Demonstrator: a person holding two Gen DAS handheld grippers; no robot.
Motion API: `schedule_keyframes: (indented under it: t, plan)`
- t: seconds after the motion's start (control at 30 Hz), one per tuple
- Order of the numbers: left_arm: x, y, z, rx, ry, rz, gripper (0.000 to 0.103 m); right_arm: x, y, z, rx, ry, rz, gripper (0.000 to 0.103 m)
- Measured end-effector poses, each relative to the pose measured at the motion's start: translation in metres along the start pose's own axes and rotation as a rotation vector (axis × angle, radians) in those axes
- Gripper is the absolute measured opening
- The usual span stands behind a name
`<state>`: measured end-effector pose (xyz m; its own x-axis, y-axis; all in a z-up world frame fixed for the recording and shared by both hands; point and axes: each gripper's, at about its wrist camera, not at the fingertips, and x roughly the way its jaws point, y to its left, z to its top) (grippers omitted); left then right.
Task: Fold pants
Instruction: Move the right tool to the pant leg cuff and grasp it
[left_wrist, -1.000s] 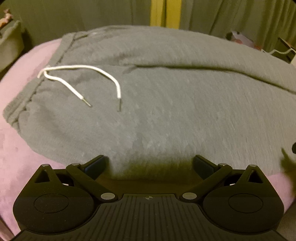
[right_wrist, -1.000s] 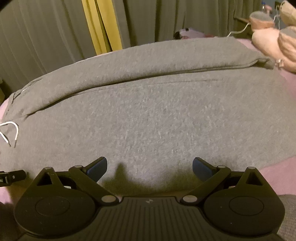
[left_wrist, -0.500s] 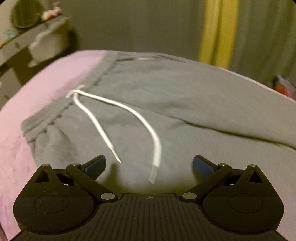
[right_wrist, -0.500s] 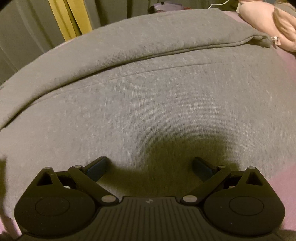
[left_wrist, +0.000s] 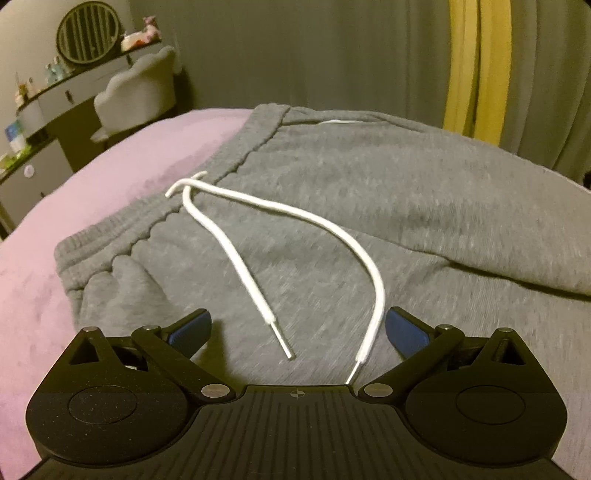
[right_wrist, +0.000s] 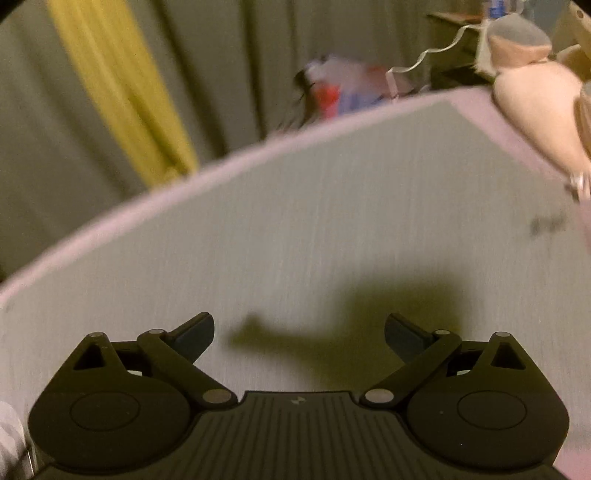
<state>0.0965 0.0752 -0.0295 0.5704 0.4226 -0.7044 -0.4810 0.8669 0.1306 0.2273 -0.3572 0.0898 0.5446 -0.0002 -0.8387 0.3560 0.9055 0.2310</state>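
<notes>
Left wrist view: left gripper (left_wrist: 297, 328) held low and level over the grey pants (left_wrist: 424, 206), jaws spread wide, nothing between them. Blue pads on black linkage arms, ribbed black body below. Pants of soft fleecy knit, spread flat on a bed (left_wrist: 110, 177) with a pink plush cover; ribbed elastic waistband (left_wrist: 147, 225) toward the left, one leg folded over the other along a long crease at right. White drawstring (left_wrist: 295, 218) lying in two loose strands over the fabric, both with thin stiff tips; one tip ends between the spread fingers, the other runs down beside the right finger to the gripper body. Behind: grey curtain with a yellow stripe (left_wrist: 476, 66), a grey padded chair (left_wrist: 136, 96), a dresser with a round mirror (left_wrist: 86, 35). No readable writing.

Right wrist view: heavily motion-blurred. Right gripper (right_wrist: 299, 330) likewise wide apart and empty, hovering over a pale grey stretch of the pants (right_wrist: 295, 229), casting a dark shadow on them. Pink bed edge (right_wrist: 147, 195) curving behind; a pink plush toy (right_wrist: 535, 96) at far right. No legible labels.
</notes>
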Motion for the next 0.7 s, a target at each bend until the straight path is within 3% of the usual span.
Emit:
schedule_keyframes:
  t: [0.17, 0.33, 0.5, 0.63, 0.7]
  plan:
    - [0.003, 0.001, -0.004, -0.034, -0.014, -0.008, 0.103, 0.055, -0.003, 0.069, 0.131, -0.042, -0.048, 0.077]
    - [0.006, -0.003, -0.006, -0.034, -0.052, 0.003, 0.103, 0.110, -0.008, 0.113, 0.203, -0.078, -0.079, 0.074]
    - [0.009, -0.007, -0.007, -0.025, -0.079, 0.013, 0.103, 0.150, -0.006, 0.135, 0.236, -0.046, -0.168, 0.073]
    - [0.009, -0.009, -0.008, -0.027, -0.092, 0.025, 0.103, 0.168, -0.022, 0.138, 0.315, -0.049, -0.186, 0.072]
    - [0.008, -0.011, -0.009, -0.022, -0.100, 0.028, 0.103, 0.171, -0.022, 0.135, 0.305, -0.067, -0.217, 0.063]
